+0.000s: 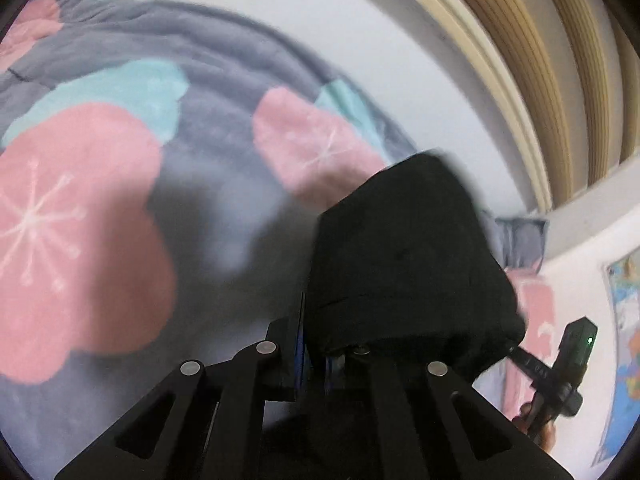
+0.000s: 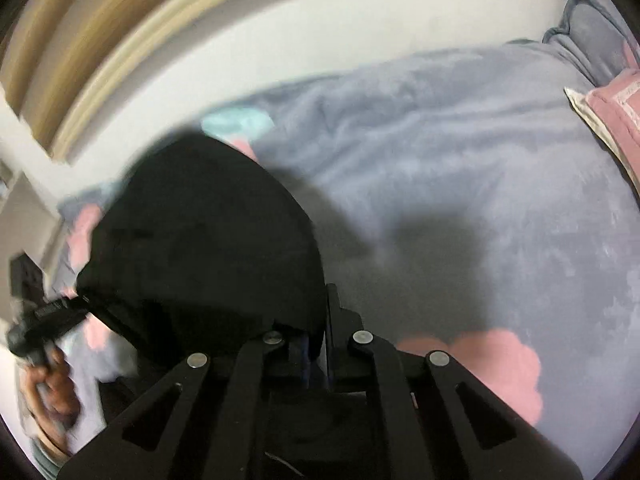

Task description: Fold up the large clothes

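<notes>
You have a black garment (image 1: 408, 264) pinched in each hand-held gripper, left (image 1: 316, 356) and right (image 2: 318, 340), jaws pressed together on its edge, lifted above the bed's gray flowered blanket (image 1: 224, 128). Keep both corners level and taut between your hands before lowering. Its long axis seems to run from one gripper to the other; the hanging part is too blurred to judge.

A grey fleece blanket (image 1: 224, 128) with pink and teal flowers, a white wall (image 1: 360, 32), and a pink pillow (image 2: 612, 120).
</notes>
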Demonstrator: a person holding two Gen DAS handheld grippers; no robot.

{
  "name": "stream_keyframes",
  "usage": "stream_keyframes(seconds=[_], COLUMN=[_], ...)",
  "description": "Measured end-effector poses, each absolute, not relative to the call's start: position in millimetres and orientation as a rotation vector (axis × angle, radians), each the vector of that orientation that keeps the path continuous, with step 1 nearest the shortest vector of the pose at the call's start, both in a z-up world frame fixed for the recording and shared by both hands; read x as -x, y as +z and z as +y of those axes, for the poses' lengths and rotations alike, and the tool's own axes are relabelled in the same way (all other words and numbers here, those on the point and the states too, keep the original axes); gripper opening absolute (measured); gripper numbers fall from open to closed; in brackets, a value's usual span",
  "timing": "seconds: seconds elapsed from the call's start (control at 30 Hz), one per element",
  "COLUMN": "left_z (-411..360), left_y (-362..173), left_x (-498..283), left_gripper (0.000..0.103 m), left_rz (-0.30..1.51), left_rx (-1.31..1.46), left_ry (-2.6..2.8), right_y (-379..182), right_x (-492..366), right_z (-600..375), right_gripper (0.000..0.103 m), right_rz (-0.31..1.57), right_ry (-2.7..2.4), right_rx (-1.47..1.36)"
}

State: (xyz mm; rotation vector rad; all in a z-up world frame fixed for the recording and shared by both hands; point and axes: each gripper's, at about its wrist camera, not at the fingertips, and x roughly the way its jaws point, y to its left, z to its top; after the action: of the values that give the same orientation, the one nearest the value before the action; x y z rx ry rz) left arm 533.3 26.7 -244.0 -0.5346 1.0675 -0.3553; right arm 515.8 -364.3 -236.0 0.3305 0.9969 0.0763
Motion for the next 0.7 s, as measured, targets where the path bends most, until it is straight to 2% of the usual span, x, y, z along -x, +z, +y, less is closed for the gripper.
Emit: stream_keyframes(seconds=[0.1,0.17,0.23,0.27,0.3,0.33,0.4,0.47,0.63,0.7], left_z=[18.7,16.0,20.2,22.6,23.8,24.4,24.2,28.9,32.2,18.8], left_y=[-305.0,-320.1,-318.2,-314.8,-310.2,-298.4,-280.9,-259.0,-186.8,-166.8], left_x=[-547.5,-550.3,-550.3,-549.3,-546.4,-537.6,-522.8,-498.1,-490.7,-501.7], left_gripper=[0.016,0.018,0.02,0.022,0.025,0.027,0.048,0.053,0.053,0.062], left_rz=[1.234,1.196,1.178,1.182,1.18,1.164,1.142,1.107,0.918,0.864], left_rx=[0.439,0.427,0.45,0.454,0.442,0.401,0.302,0.208,0.216,0.263], left_ry=[-0.311,-0.35,-0.376,-0.389,-0.395,-0.402,-0.385,-0.371,-0.41,-0.442], right_y=[-296.5,-323.1,-323.7,-317.2,-311.7,-304.2,-285.3,-266.0,-209.9,-193.6], right_x=[-530.2,-536.9,-538.1,-536.0,-532.9,-527.5,-511.0,-492.6,-485.5,-498.4], right_z=[-362.9,-367.3,-373.2,-374.6,-376.0,-378.3,-383.1,-388.4,-383.0,-369.8], right_gripper=[0.006,0.008,0.01,0.019,0.033,0.036,0.039,0.039,0.04,0.05], right_rz=[1.143,1.193,1.191,1.183,1.181,1.18,1.156,1.134,0.99,0.94], right_ry=[0.062,0.075,0.098,0.113,0.115,0.119,0.152,0.191,0.226,0.267], right_rx=[-0.32,-0.366,-0.4,-0.39,-0.37,-0.34,-0.287,-0.259,-0.251,-0.274])
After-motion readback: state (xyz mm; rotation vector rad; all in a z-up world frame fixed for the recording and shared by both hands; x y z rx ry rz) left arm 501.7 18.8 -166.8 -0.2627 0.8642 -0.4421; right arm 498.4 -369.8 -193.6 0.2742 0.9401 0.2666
